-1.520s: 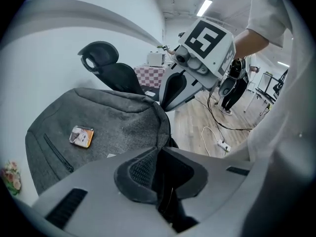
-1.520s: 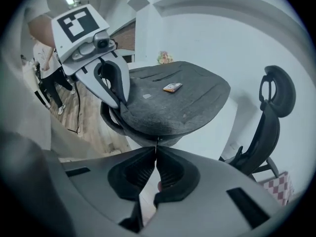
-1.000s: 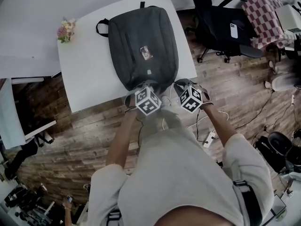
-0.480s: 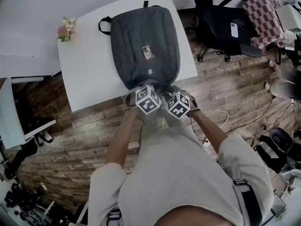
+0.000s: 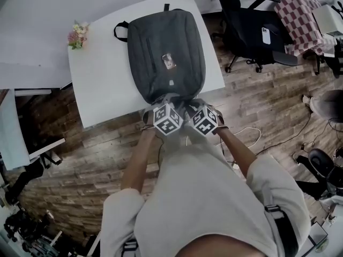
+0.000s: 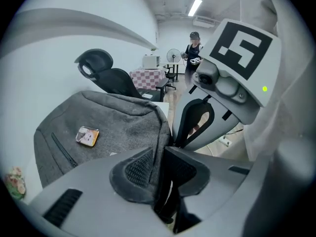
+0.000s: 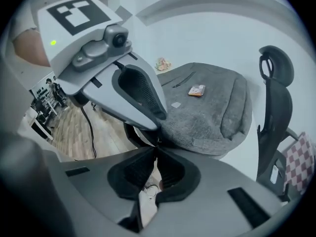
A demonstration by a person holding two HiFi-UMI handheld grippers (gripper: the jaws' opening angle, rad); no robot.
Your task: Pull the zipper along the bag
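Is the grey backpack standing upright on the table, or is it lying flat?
Lying flat. The head view shows the backpack front side up on the white table.

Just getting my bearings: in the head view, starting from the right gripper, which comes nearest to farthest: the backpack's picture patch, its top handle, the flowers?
From the right gripper, shut on the zipper pull at the backpack's near end:
1. Picture patch, middle of the backpack's face.
2. Top handle, at its far end.
3. Flowers, on the table's far left corner.
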